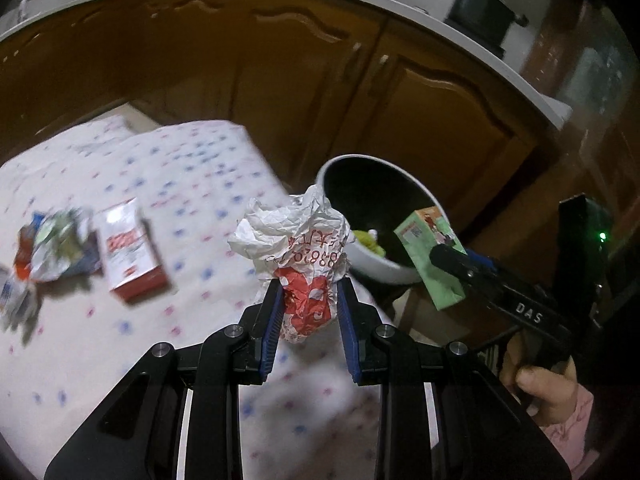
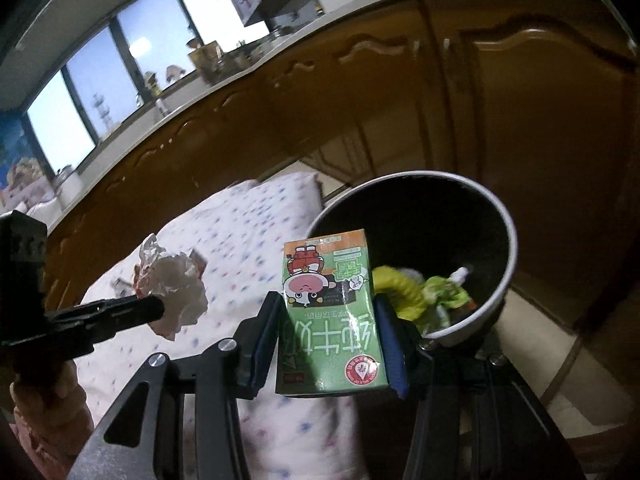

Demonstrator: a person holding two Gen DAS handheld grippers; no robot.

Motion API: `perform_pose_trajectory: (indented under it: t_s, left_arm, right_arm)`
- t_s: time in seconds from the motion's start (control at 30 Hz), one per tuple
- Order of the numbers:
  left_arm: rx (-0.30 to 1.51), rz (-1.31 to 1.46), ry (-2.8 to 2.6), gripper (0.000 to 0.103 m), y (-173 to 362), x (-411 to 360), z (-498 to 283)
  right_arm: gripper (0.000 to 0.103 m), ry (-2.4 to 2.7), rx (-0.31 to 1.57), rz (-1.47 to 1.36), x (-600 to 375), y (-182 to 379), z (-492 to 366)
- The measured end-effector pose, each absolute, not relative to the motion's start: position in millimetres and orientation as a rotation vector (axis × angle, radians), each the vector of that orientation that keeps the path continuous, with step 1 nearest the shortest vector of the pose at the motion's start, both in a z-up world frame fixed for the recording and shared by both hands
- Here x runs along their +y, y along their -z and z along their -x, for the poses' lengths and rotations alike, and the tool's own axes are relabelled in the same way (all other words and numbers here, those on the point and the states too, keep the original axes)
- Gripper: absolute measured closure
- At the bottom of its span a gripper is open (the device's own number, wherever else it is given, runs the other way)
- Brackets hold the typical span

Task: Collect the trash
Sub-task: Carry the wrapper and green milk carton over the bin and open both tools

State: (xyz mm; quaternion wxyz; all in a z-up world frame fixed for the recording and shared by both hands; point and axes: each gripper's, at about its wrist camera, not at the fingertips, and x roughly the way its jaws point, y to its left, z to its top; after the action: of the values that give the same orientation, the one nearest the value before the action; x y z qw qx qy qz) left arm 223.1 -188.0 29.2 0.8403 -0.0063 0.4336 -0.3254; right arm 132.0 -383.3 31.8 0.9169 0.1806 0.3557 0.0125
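We see left gripper (image 1: 308, 300) clamping crumpled wrapper (image 1: 296, 248); right gripper (image 2: 328, 344) clamping green carton (image 2: 330, 320), bin (image 2: 508, 248) at its one o'clock

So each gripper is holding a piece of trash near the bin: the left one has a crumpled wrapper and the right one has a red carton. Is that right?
Almost. The carton in the right gripper is green, not red: the right wrist view shows a green milk carton between its pads. A red and white box lies on the table. The left gripper does hold the crumpled wrapper, near the bin.
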Motion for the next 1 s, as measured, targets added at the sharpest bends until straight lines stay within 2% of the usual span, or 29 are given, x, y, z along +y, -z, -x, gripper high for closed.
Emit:
perform_pose_trajectory:
  t_s: [0.67,1.0]
  left_arm:
    - [0.973,-0.128,0.8,0.078,-24,-306,-266]
    - [1.037,-0.161,0.802,0.078,-6,-329,-282]
  right_arm:
    - [0.056,0.101,0.751,-0.38,-439,-20,-174]
    - [0.056,0.105,0.784,-0.4,-453,-10,-187]
